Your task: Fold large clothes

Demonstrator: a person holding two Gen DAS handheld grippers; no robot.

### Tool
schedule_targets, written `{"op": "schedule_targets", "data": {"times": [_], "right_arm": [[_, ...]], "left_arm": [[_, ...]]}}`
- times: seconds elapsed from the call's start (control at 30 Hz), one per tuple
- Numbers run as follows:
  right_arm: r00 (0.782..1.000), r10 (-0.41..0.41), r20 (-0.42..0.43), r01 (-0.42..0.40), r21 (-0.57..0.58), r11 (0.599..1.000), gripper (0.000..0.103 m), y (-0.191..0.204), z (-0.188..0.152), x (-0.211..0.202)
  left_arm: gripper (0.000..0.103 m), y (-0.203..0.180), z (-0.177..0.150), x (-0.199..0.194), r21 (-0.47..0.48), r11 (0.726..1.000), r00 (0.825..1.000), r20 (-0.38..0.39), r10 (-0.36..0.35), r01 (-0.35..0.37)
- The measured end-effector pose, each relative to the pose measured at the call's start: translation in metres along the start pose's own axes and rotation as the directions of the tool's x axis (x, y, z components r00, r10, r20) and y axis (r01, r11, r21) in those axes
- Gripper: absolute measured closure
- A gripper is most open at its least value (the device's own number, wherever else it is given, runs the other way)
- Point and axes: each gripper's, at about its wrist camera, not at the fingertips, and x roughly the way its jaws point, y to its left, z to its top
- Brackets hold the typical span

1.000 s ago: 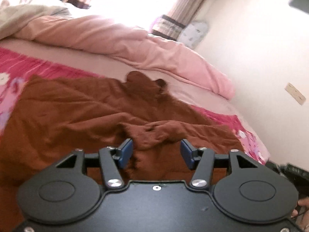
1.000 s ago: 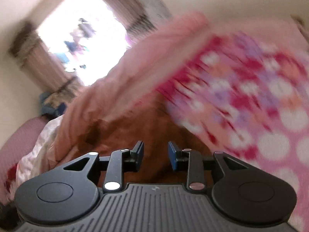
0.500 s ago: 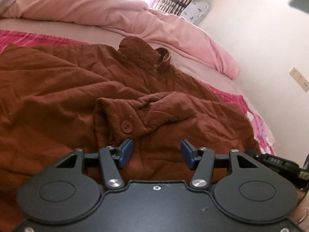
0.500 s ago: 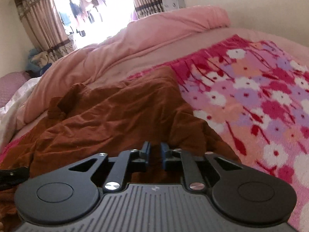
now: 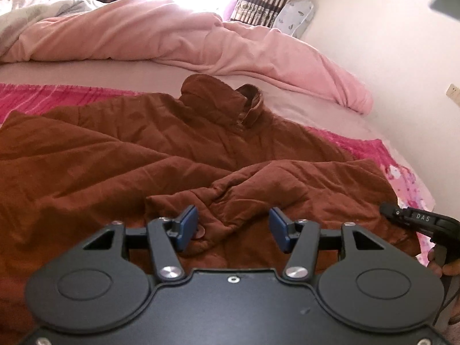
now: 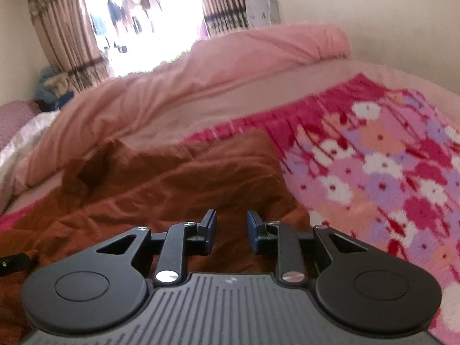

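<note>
Bed [image 5: 95, 72]: floral blanket [image 6: 388, 172], one pink duvet [image 5: 172, 40], one brown jacket [image 5: 129, 155]; left gripper [image 5: 233, 230] wide, right gripper [image 6: 231, 231] narrower, both empty

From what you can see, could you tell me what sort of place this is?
Most likely a home bedroom: a bed with a pink duvet, a curtained window, and a brown jacket laid out.
</note>
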Motion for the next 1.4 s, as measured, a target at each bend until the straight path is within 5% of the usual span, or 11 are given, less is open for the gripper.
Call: {"op": "schedule_targets", "data": {"times": [0.33, 0.6, 0.7, 0.93, 1.07, 1.4], "right_arm": [[1.000, 0.015, -0.022, -0.015, -0.011, 1.000, 0.074, -0.008, -0.007, 0.005], [0.995, 0.101, 0.012, -0.101, 0.000, 0.995, 0.047, -0.021, -0.010, -0.064], [0.990, 0.138, 0.015, -0.139, 0.001, 0.990, 0.033, -0.044, -0.024, -0.102], [0.982, 0.185, -0.047, -0.180, 0.084, 0.980, 0.033, -0.112, -0.075, -0.169], [0.981, 0.175, -0.079, -0.163, 0.142, 0.976, 0.033, -0.142, -0.108, -0.191], [0.962, 0.263, -0.075, -0.228, 0.315, 0.921, 0.032, -0.180, -0.154, -0.215]], "left_arm": [[0.047, -0.001, 0.000, 0.001, 0.007, 0.999, 0.999, 0.010, 0.037, -0.037], [0.040, 0.005, -0.023, -0.069, 0.070, 0.995, 0.997, 0.022, 0.069, -0.070], [0.038, 0.031, -0.050, -0.116, 0.022, 0.996, 0.996, 0.030, 0.086, -0.086], [0.037, 0.102, -0.123, -0.224, -0.129, 0.971, 0.978, 0.030, 0.205, -0.200], [0.037, 0.135, -0.159, -0.267, -0.236, 0.951, 0.976, 0.029, 0.215, -0.202], [0.036, 0.152, -0.215, -0.285, -0.383, 0.918, 0.994, -0.005, 0.107, -0.101]]}}
